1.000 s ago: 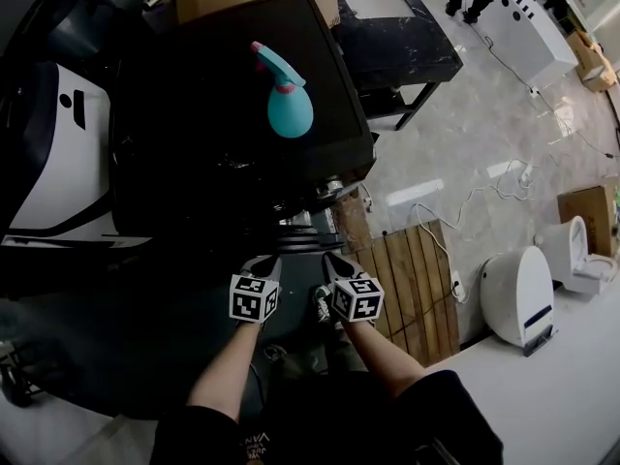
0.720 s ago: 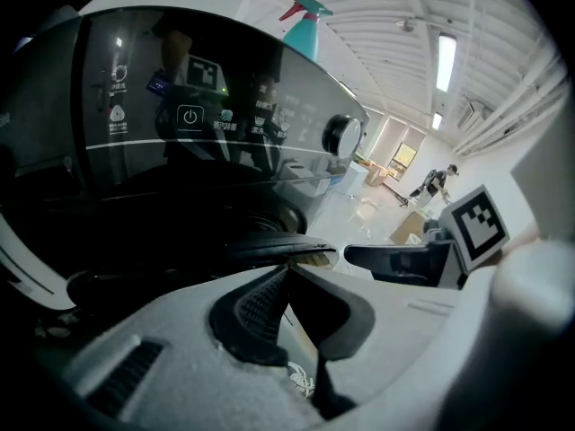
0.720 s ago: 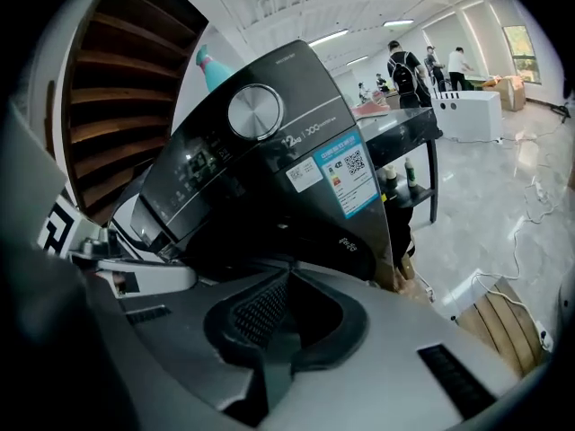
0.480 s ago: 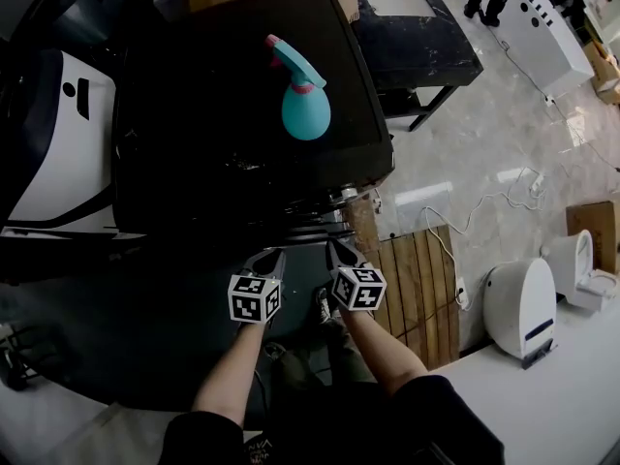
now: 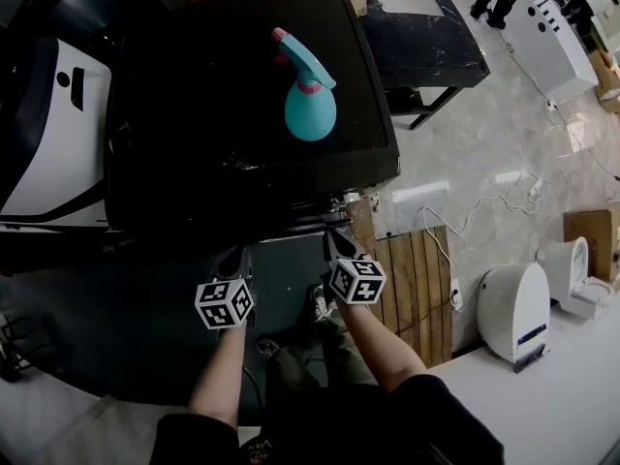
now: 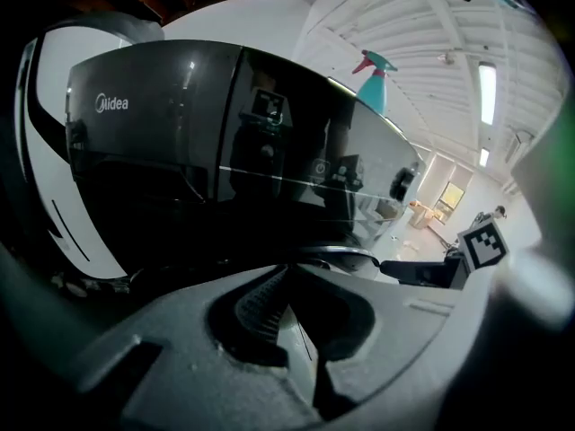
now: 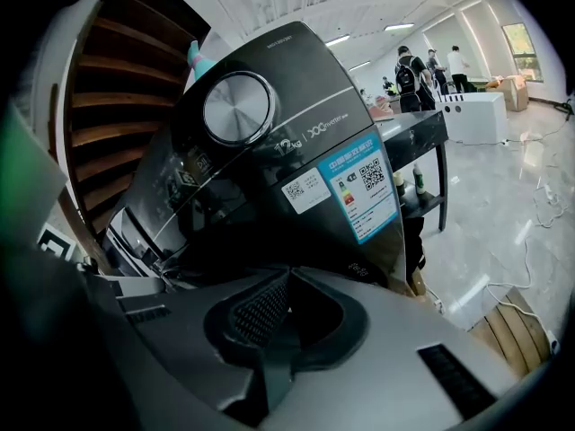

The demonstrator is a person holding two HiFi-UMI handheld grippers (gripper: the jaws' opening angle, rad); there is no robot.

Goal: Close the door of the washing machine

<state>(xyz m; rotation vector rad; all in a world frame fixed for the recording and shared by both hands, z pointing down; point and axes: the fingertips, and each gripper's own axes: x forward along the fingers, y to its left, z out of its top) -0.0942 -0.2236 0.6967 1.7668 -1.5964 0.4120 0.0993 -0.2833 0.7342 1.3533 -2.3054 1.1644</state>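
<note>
one pale stone floor (image 5: pixel 465 153) fills the right side of the head view, with loose white cables (image 5: pixel 475 197) trailing across it. one black washing machine (image 5: pixel 242 114) takes the middle, seen from above; its lower front is lost in shadow. one white and black appliance (image 5: pixel 48 134) stands just beside it at the left, cut off by the frame edge. one black table (image 5: pixel 426 37) stands on the machine's other side. one slatted wooden board (image 5: pixel 417 279) lies on the floor near it. one rounded white unit (image 5: pixel 513 308) has a smaller white unit (image 5: pixel 581 269) beside it.

the door (image 5: pixel 281 264), as far as it can be made out, is the grey panel jutting from the machine's front edge, between the two grippers. its hinge and latch do not show, and i cannot tell how far it stands open.

one teal spray bottle (image 5: pixel 310 100) with a pink collar stands upright on the machine's top.

two arms come in from the bottom edge, one gripper each. the left gripper (image 5: pixel 232 260) hangs by the panel's left part, its tongs pinched together on nothing. the right gripper (image 5: pixel 334 243) is at the panel's right edge, tongs likewise closed tip to tip and empty. whether it touches the panel cannot be told.

in the left gripper view the glossy front bears one midea logo (image 6: pixel 112 104). in the right gripper view the front carries one round silver dial (image 7: pixel 236 108), a "12kg" mark (image 7: pixel 289 144), and two stickers: a white sticker (image 7: pixel 305 191) and a blue-edged label (image 7: pixel 364 187), each with a qr code. their small print is too fine to read.
</note>
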